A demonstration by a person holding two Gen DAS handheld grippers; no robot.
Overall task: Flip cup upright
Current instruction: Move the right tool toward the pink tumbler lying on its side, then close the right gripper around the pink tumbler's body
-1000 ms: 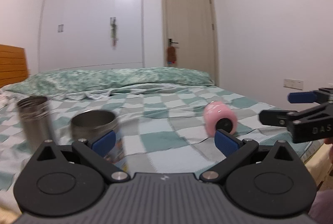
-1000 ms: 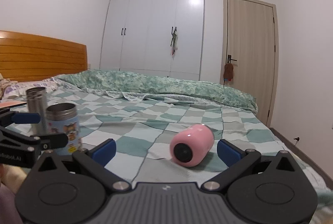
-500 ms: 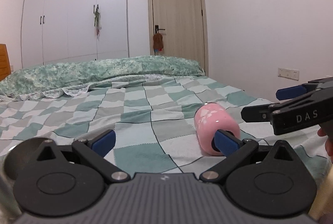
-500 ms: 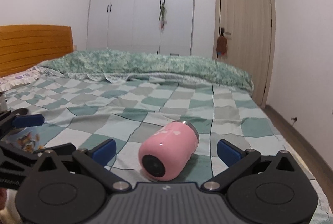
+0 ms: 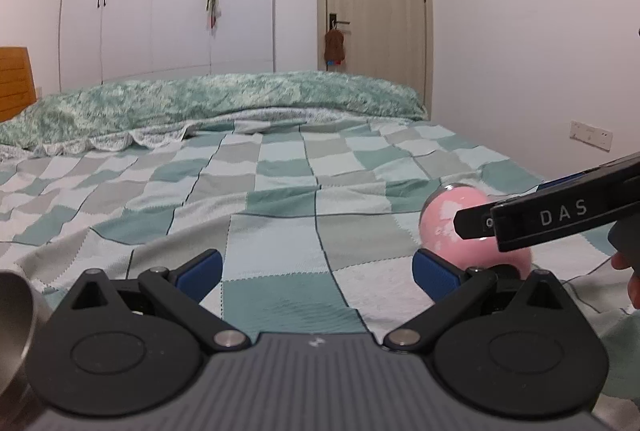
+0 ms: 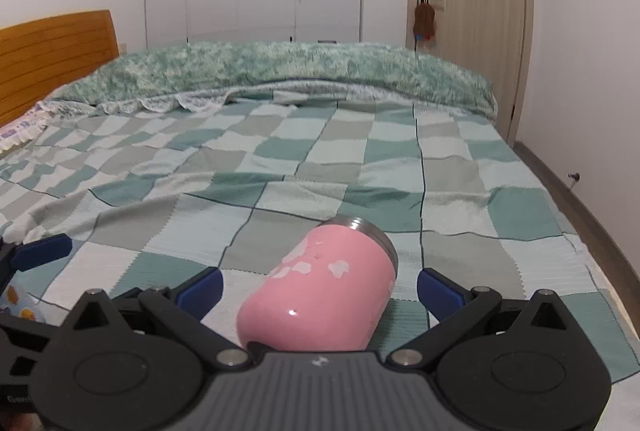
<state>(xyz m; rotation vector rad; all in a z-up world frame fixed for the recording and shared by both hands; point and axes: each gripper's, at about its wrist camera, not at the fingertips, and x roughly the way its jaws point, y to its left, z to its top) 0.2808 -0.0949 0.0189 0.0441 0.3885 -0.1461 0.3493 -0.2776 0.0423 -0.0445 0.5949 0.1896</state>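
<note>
Right tongs [image 6: 320, 287] wide apart astride the toppled pink cup [image 6: 324, 295]; left tongs [image 5: 318, 269] wide apart, empty.

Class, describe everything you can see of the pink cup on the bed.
The pink cup looks like glossy coated metal, with pale petal-like marks and a bare steel rim at its far end. It lies on its side on the checked blanket, base toward the right gripper, whose open jaws flank it without visibly touching.

One pink cup [image 6: 320, 295]; one steel cup [image 5: 12, 315]; two tools [image 5: 316, 267] [image 6: 320, 289]; one bed [image 6: 360, 159]; one door [image 5: 374, 3].
</note>
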